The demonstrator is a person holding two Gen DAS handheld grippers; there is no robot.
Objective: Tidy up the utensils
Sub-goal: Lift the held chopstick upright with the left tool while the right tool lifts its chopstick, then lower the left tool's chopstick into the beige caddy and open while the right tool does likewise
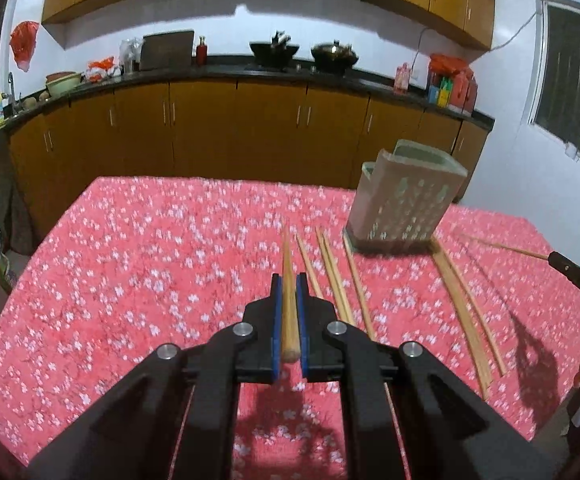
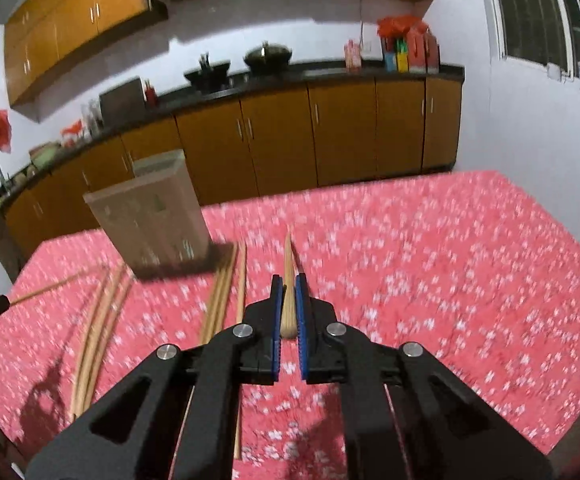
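My left gripper (image 1: pixel 288 285) is shut on a wooden chopstick (image 1: pixel 288 280) that points forward above the red floral tablecloth. My right gripper (image 2: pixel 288 285) is shut on another chopstick (image 2: pixel 288 264), also held above the cloth. A grey perforated utensil holder (image 1: pixel 405 196) stands upright on the table, ahead and right of the left gripper; in the right wrist view the holder (image 2: pixel 154 212) is ahead and left. Several loose chopsticks (image 1: pixel 331 276) lie flat on the cloth in front of the holder, and they also show in the right wrist view (image 2: pixel 220 296).
The table (image 1: pixel 150 260) has a red flowered cloth. Behind it runs a kitchen counter (image 1: pixel 230 72) with woks and bottles over brown cabinets. The right gripper's tip with its chopstick (image 1: pixel 569 270) shows at the right edge of the left view.
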